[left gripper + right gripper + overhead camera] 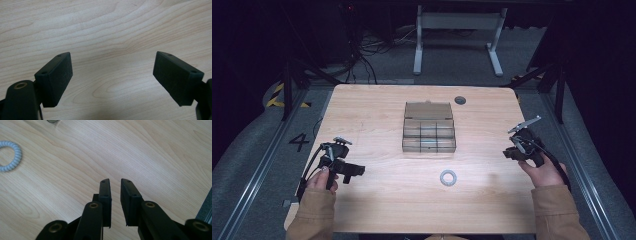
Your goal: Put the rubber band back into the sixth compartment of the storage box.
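From the high view, a wooden table [377, 210] holds a clear box [428, 133] near its centre, lid open and leaning back toward 12 o'clock, its long axis running 9 to 3 o'clock and its compartments facing up. A pale coiled ring [448, 178] lies flat on the table at 6 o'clock from the box, near it but apart; being round, it has no long axis and points no particular way. A small dark disc [460, 100] sits near the far edge, at 1 o'clock from the box. The left gripper [354, 170] is held low over the table at 9 o'clock from the ring, well apart from it, pointing toward 3 o'clock. The right gripper [508, 152] is held at 2 o'clock from the ring, also well apart, pointing toward 9 o'clock. In the left gripper view, the left gripper [112, 75] has its jaws spread wide, released, holding nothing, with bare wood between and beyond them. In the right gripper view, the right gripper [115, 182] has its jaws drawn nearly together, a thin gap left between them and nothing gripped. The ring [11, 156] lies flat at 10 o'clock from the jaw tips, well apart, partly cut by the picture's edge.
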Motion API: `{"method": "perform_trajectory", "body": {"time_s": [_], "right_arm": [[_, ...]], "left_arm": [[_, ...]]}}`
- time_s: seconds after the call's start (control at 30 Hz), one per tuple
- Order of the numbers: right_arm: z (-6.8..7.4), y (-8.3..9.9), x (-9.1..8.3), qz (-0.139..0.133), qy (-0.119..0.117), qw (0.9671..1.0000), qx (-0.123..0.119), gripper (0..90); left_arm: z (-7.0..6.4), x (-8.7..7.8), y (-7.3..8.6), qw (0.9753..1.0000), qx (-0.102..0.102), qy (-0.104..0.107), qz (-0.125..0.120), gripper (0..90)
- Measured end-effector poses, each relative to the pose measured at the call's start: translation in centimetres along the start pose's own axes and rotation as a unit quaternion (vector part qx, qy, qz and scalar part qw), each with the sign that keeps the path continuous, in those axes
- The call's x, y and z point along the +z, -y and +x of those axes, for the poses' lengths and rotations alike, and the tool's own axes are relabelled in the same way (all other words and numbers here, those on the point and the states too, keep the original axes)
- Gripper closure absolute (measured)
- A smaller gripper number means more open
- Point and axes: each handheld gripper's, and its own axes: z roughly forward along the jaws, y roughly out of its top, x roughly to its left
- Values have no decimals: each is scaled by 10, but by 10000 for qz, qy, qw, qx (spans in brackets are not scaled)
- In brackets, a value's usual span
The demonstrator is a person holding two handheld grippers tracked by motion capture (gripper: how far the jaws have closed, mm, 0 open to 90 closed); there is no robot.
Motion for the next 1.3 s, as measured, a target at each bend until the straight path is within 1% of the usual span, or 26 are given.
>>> {"method": "perform_trajectory", "body": {"time_s": [0.17,0.2,0.3,0.4,0.47,0.5,0.57,0.6,0.67,0.77,0.87,0.9,1.07,1.17,1.3], "right_arm": [[4,-1,-1,-86,-91,9999,-44,802],[4,-1,-2,-106,-146,9998,-58,800],[6,-2,-3,-156,-211,9996,-83,792],[8,-3,-4,-212,-282,9993,-96,781],[10,-3,-5,-246,-318,9991,-134,777],[13,-5,-5,-258,-378,9988,-161,775],[18,-7,-6,-276,-418,9985,-236,771],[18,-7,-6,-276,-418,9985,-236,771],[26,-10,-5,-261,-492,9978,-356,759],[30,-12,-5,-258,-522,9975,-408,757],[40,-15,-4,-260,-650,9958,-586,746],[40,-15,-4,-260,-650,9958,-586,746],[55,-20,-4,-293,-846,9931,-759,734],[62,-22,-5,-293,-886,9920,-854,726],[68,-24,-5,-292,-932,9910,-912,720]], "left_arm": [[0,0,0,10000,4,14,-4,166],[0,0,0,10000,0,11,-10,166],[0,-1,0,10000,16,24,-12,166],[-1,-1,0,10000,-12,27,-27,166],[-1,-1,0,10000,14,30,-10,166],[-2,-1,0,10000,32,43,-6,166],[-2,-1,0,10000,26,36,-11,166],[-2,-2,0,10000,23,34,-13,166],[-1,-2,0,10000,13,45,-22,166],[-1,-2,0,10000,11,45,-20,166],[-2,-2,0,10000,18,47,-14,166],[-2,-2,0,10000,18,47,-14,166],[-2,-2,0,10000,17,51,-19,166],[-2,-2,0,10000,18,50,-11,166],[-2,-2,0,10000,25,49,-7,166]]}}
